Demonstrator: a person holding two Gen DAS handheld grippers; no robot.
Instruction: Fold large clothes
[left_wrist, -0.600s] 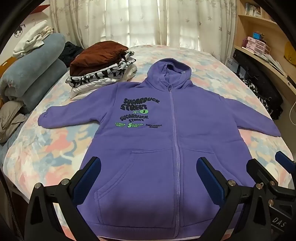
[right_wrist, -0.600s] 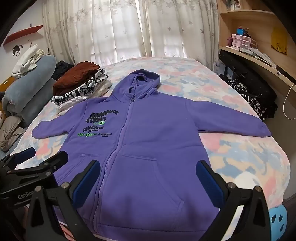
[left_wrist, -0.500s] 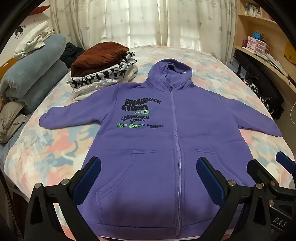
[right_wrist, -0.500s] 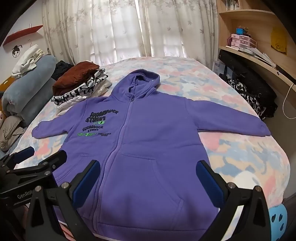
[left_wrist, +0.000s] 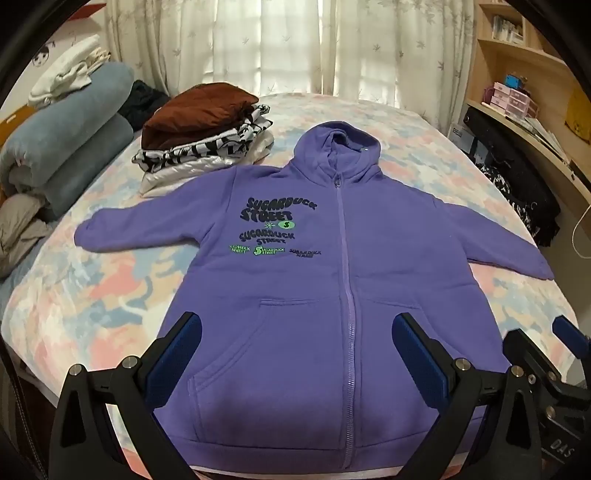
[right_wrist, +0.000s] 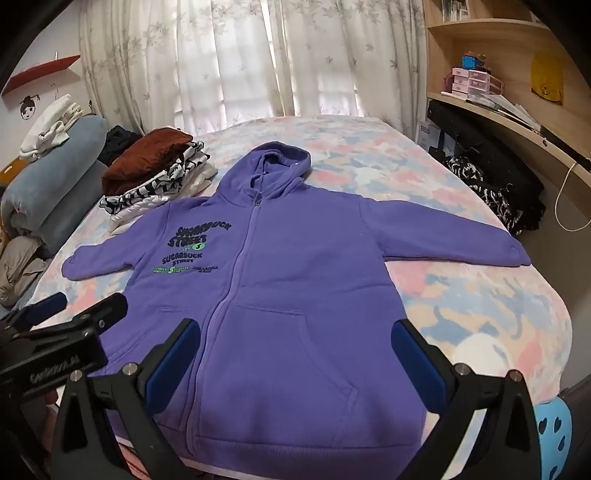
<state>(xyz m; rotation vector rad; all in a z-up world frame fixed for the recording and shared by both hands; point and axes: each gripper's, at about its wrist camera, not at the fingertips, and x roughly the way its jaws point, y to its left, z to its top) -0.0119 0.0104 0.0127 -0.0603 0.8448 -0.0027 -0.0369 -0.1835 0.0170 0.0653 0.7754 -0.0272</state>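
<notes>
A purple zip hoodie (left_wrist: 343, 295) lies flat and face up on the bed, sleeves spread out to both sides, hood toward the window; it also shows in the right wrist view (right_wrist: 280, 295). My left gripper (left_wrist: 297, 354) is open and empty, held above the hoodie's hem on its left half. My right gripper (right_wrist: 297, 354) is open and empty above the hem on its right half. Each gripper shows at the edge of the other's view: the right gripper (left_wrist: 546, 354) and the left gripper (right_wrist: 70, 314).
A stack of folded clothes (left_wrist: 203, 140) sits at the back left of the bed (left_wrist: 92, 295). Rolled blankets (left_wrist: 62, 147) lie further left. A shelf and desk with boxes (right_wrist: 480, 85) and dark clothing (right_wrist: 495, 184) line the right side.
Both views have shifted slightly; the hoodie sits a little to the right and lower in the left wrist view. The hoodie itself has not moved. Both grippers stay open.
</notes>
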